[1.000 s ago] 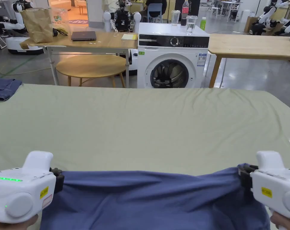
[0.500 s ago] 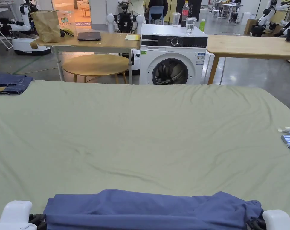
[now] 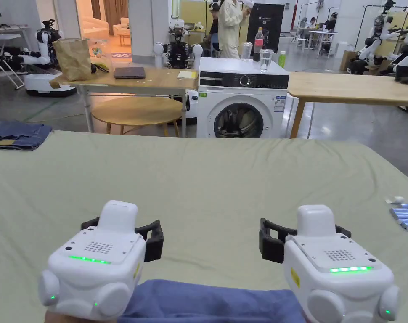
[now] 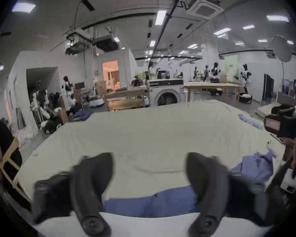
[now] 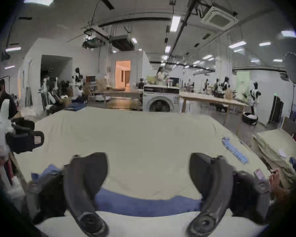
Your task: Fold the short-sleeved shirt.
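Both tools — left (image 3: 122, 235) and right (image 3: 305, 237) — gape empty above the blue shirt's (image 3: 207, 302) far edge, bare green sheet (image 3: 224, 176) ahead.

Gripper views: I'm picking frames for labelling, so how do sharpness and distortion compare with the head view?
Head view: sharp, straight lines, washing machine crisp. Left gripper view: fisheye, dark corners, jaws blurred over the blue shirt. Right gripper view: same curved distortion, soft background.

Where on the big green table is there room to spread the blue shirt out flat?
The middle of the green table is bare, from the blue shirt to the far edge. Folded jeans fill the far-left corner, blue tubes the right edge.
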A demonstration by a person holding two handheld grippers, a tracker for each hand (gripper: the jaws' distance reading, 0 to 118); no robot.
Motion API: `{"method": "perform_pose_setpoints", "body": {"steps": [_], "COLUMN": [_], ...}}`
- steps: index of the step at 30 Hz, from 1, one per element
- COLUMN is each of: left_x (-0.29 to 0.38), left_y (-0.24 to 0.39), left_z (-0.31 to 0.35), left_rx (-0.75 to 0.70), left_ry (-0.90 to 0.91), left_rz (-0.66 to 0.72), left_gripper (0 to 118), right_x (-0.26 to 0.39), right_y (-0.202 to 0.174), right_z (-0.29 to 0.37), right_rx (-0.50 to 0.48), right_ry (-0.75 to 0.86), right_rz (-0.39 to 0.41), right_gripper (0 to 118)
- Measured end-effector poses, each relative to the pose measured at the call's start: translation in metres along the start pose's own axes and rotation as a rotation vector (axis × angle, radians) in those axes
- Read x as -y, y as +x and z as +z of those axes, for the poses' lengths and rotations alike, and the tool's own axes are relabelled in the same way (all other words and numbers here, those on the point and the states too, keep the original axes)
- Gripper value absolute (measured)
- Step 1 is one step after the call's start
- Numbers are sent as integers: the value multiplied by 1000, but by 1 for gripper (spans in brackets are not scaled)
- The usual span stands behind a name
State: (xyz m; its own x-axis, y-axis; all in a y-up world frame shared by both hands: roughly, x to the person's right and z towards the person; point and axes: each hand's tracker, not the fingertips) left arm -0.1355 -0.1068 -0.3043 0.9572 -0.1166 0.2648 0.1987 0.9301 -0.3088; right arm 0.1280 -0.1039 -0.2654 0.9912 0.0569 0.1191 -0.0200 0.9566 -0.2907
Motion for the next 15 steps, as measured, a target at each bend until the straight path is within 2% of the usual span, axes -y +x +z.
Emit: {"method": "perform_pose_setpoints", "body": {"steps": [1,2,3,5,8,15], "left_x": [0,0,-3,-2,2,17], "left_y": [4,9,12,8,6,-23], "left_z": [-2,-4,-2,-2,0,2], "left_rx": [-10,-21,-18,43,18,53], "left_ry": [1,13,31,-40,-23,-70], "left_rz": [-9,-15,-22,25,-13,84], "left_gripper": [38,0,0,0,0,0], "right_x": [2,5,11,16,18,22], "right_y": [-5,-11,-14,-15,-12,-14], "right_z": [-2,-6,-7,-8,-5,-2], "right_rx": [22,60,106,34,41,24], "right_ry": [8,11,27,-17,-5,-10], "right_rz": [10,13,9,2,-4,-11], "right_gripper": [57,7,0,0,0,0]}}
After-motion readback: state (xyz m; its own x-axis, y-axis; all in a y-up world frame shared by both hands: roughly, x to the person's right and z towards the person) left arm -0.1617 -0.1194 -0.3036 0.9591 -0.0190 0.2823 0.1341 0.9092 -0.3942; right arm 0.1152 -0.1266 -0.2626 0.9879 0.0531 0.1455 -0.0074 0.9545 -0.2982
